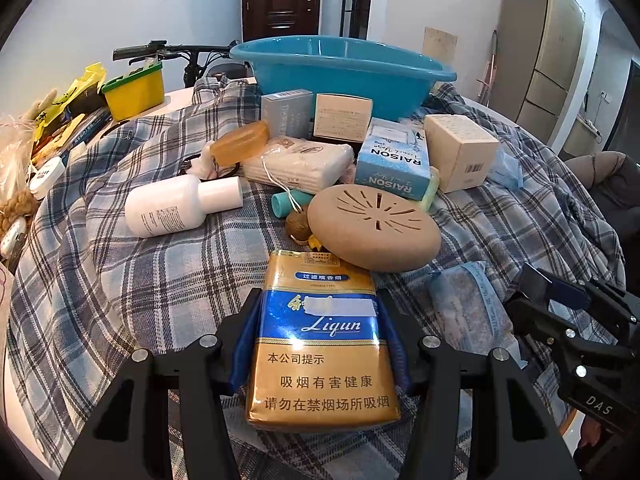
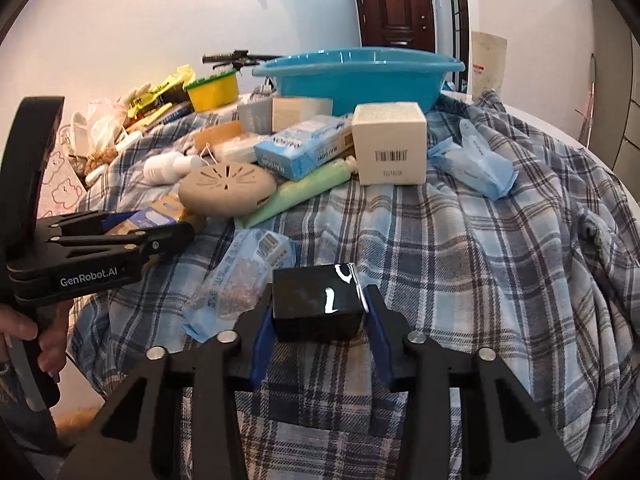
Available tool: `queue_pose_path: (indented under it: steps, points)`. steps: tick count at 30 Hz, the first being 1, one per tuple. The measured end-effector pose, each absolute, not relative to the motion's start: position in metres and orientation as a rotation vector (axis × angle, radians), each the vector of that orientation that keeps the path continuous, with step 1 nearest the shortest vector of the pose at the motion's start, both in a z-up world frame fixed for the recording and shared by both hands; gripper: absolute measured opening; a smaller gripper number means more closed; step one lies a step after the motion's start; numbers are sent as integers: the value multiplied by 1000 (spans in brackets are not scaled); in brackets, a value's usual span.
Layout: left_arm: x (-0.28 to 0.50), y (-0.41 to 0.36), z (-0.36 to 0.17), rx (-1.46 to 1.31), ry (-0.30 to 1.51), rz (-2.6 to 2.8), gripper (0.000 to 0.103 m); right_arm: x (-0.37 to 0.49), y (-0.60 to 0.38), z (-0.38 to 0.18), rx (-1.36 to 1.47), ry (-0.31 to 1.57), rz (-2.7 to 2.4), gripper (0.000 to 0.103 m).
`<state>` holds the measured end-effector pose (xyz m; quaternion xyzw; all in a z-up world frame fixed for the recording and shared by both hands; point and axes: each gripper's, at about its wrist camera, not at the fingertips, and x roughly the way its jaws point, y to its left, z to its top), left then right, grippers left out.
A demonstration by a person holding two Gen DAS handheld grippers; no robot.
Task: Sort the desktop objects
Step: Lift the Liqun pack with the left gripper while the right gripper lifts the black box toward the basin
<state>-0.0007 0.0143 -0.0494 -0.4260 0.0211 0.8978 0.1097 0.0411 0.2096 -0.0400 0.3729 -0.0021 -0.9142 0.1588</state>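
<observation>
Clamped in left gripper (image 1: 320, 344): pack (image 1: 322, 344); right gripper (image 2: 320, 320) pinching black box (image 2: 318, 306) (both loaded). Next: carry to basin (image 2: 360, 80), probably.

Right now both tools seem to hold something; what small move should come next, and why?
Probably lift the right tool a little. Its pads are closed on the black box, which appears to rest on the plaid cloth. The left tool already grips the cigarette pack, and the blue basin behind the pile looks empty, a likely destination.
</observation>
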Motion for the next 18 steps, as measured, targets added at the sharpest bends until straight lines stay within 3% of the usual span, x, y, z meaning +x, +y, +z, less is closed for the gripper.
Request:
queue_pose_path:
  steps: [10,18]
  points:
    - [-1,12,-50,-1258,65,2634,57,43,202,-40,980,26,-2596,42]
    - [-1,13,-50,-1258,63,2635,57,33,219,-51,1082,12,-2647,41]
